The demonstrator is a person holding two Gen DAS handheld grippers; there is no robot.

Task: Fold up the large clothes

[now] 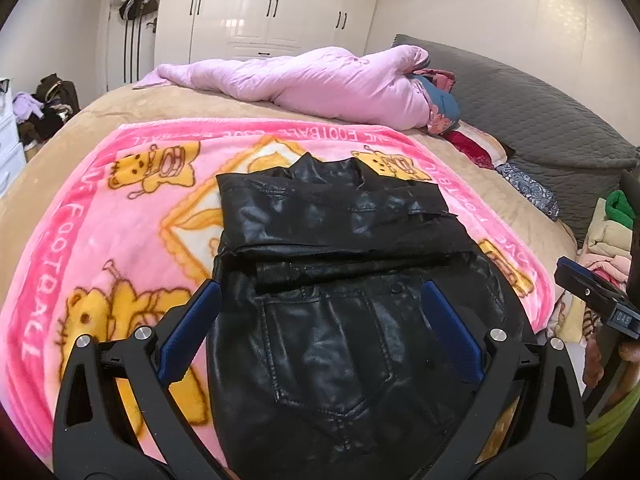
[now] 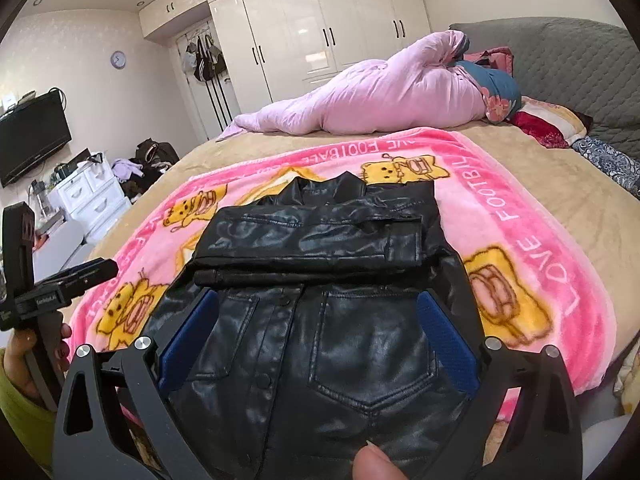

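A black leather jacket lies on a pink cartoon blanket on the bed, its sleeves folded across the chest; it also shows in the right wrist view. My left gripper is open above the jacket's lower half, blue pads wide apart and empty. My right gripper is open above the same part, with its pads either side of the pockets. The right gripper's body shows at the left view's right edge. The left gripper's body shows at the right view's left edge.
A rolled pink quilt and grey headboard lie at the bed's far end. A stack of folded clothes sits to the right. A white drawer unit and a TV stand to the left. Wardrobes line the far wall.
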